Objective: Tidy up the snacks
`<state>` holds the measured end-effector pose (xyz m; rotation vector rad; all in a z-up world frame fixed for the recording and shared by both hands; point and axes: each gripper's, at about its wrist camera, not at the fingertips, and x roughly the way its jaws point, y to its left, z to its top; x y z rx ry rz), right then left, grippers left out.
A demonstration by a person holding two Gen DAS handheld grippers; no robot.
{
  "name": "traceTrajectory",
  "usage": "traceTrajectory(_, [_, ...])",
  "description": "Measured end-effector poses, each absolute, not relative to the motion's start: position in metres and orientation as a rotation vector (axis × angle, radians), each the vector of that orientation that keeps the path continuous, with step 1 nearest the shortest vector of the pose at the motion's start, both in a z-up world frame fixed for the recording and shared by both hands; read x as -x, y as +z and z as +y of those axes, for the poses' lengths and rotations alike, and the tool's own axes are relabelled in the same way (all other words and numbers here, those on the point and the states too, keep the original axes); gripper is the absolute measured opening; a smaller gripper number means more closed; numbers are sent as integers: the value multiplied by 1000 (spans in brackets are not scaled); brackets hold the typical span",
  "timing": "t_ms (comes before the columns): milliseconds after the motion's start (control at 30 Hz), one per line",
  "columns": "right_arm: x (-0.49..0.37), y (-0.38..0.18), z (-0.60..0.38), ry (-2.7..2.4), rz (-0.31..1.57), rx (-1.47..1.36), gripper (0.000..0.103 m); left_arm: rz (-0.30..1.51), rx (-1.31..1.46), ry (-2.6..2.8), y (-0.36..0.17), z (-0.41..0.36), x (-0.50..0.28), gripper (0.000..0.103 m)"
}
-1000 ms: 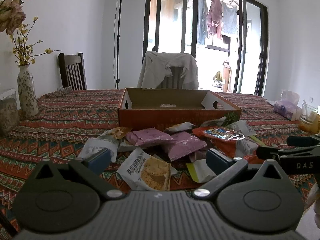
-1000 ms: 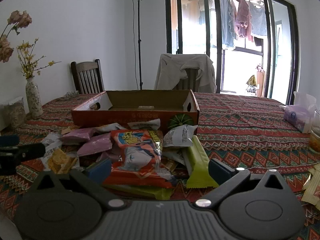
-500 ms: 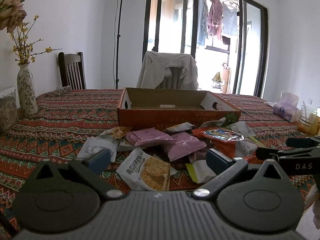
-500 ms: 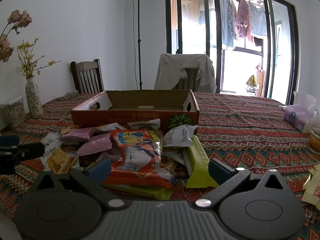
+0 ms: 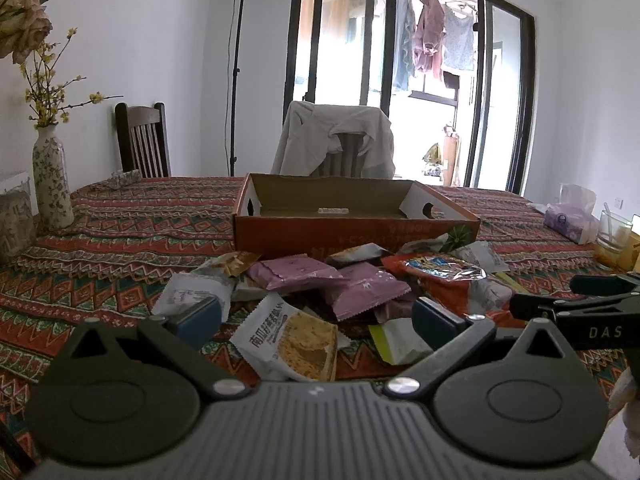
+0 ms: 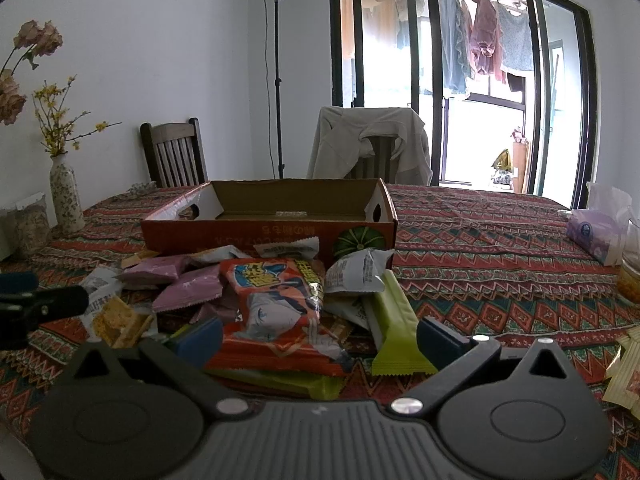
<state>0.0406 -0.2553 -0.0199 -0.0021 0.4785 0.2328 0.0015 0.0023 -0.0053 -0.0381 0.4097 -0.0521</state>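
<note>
A heap of snack packets lies on the patterned tablecloth in front of an empty orange cardboard box (image 5: 352, 236) (image 6: 272, 236). My left gripper (image 5: 316, 322) is open and empty, just short of a white cracker packet (image 5: 292, 342), with purple packets (image 5: 364, 290) beyond. My right gripper (image 6: 320, 336) is open and empty, its fingers either side of a big orange-red snack bag (image 6: 280, 312). A green packet (image 6: 394, 320) lies to the bag's right. The right gripper's side shows in the left wrist view (image 5: 580, 312).
A flowered vase (image 5: 52, 184) and a jar stand at the table's left. A tissue pack (image 6: 596, 232) and a glass (image 5: 612, 240) stand at the right. Yellow packets (image 6: 624, 372) lie at the right edge. Two chairs stand behind the table.
</note>
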Motion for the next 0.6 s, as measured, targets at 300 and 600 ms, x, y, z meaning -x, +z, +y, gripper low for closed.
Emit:
traceTrajectory(300, [-41, -22, -257, 232, 483, 0, 103, 411, 40, -52, -6, 2, -2, 103])
traceTrajectory(600, [-43, -22, -257, 234, 485, 0, 103, 413, 40, -56, -7, 1, -1, 103])
